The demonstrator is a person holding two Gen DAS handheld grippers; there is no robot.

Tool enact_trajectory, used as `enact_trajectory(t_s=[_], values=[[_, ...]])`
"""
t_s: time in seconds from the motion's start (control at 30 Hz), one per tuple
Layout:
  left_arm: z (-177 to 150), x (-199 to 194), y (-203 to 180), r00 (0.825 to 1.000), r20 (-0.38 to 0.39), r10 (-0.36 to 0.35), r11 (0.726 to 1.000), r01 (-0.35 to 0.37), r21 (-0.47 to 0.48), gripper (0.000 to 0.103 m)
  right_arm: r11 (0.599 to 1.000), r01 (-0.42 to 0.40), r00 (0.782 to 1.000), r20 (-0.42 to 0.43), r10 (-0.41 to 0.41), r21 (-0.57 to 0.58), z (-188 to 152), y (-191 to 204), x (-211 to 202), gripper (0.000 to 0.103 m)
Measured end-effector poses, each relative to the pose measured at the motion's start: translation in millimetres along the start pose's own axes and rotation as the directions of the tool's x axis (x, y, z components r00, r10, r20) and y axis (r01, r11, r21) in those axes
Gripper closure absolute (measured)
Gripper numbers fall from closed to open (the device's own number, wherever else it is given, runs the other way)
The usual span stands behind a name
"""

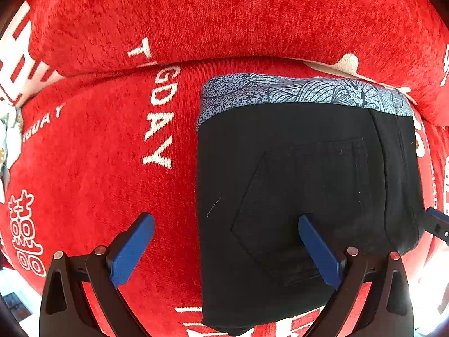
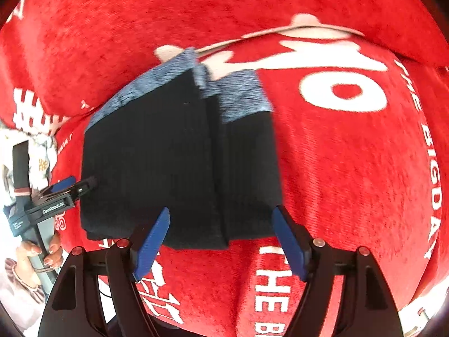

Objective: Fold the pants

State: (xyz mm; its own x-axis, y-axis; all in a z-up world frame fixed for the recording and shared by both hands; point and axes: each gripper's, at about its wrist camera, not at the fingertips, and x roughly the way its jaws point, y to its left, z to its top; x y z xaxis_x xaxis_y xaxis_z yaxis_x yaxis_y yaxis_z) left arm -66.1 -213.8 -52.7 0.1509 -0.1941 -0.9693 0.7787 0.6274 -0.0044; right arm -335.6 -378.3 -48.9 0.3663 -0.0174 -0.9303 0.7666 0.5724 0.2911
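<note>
On red cover (image 1: 92, 146): folded pants (image 1: 303, 185), nothing obstructing.

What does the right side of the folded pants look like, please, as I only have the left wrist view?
Observer: The black pants lie in a step: a lower layer sticks out to the right of the top one.
Operator: Is the right claw gripping them?
Observer: No, the right claw is open over their near edge, with nothing pinched.
Operator: Who holds my left claw?
Observer: A hand grips its handle; the left claw is at the pants' left edge.
</note>
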Motion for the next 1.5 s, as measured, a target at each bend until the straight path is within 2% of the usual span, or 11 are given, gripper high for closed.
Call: enact_trajectory(t_s=[0.27,0.4,0.5,0.63,0.77,0.93,1.07,1.23,1.3,1.4,1.5], values=[[1,-3,12,0.998,-0.010,-0.067,0.997,0.067,-0.027,0.000,0.999,-0.011,1.000,-0.004,0.011,0.036,2,-16,0,0.024],[5,-8,24,0.983,-0.014,-0.181,0.983,0.180,-0.048,0.000,1.000,-0.017,1.000,-0.025,0.018,0.006,2,-16,4,0.023],[9,-10,34,0.961,-0.023,-0.277,0.959,0.274,-0.069,0.000,0.999,-0.053,0.998,-0.034,0.054,0.008,5,-21,5,0.022],[14,5,43,0.899,-0.069,-0.432,0.898,0.423,-0.117,0.000,0.988,-0.149,0.988,-0.040,0.151,0.046,13,-36,11,0.022],[15,22,39,0.852,-0.102,-0.514,0.856,0.501,-0.129,0.000,0.958,-0.274,0.958,-0.061,0.280,0.089,28,-53,26,0.020],[18,31,20,0.866,-0.116,-0.487,0.873,0.481,-0.076,0.000,0.918,-0.377,0.915,-0.104,0.390,0.124,47,-64,50,0.017],[22,34,10,0.875,-0.103,-0.474,0.881,0.471,-0.052,0.000,0.903,-0.428,0.891,-0.147,0.430,0.046,61,-47,60,0.014],[25,40,1,0.888,-0.074,-0.453,0.891,0.448,-0.076,0.000,0.903,-0.428,0.891,-0.153,0.428,0.033,65,-41,66,0.014],[25,39,2,0.891,-0.071,-0.448,0.892,0.441,-0.097,0.001,0.917,-0.392,0.907,-0.138,0.398,0.071,66,-43,64,0.033],[22,30,-3,0.898,-0.044,-0.439,0.896,0.433,-0.095,0.018,0.917,-0.390,0.908,-0.133,0.398,0.080,63,-41,55,0.050],[15,4,-2,0.891,0.007,-0.454,0.889,0.454,-0.060,0.043,0.906,-0.417,0.900,-0.108,0.423,0.079,61,-36,37,0.058]])
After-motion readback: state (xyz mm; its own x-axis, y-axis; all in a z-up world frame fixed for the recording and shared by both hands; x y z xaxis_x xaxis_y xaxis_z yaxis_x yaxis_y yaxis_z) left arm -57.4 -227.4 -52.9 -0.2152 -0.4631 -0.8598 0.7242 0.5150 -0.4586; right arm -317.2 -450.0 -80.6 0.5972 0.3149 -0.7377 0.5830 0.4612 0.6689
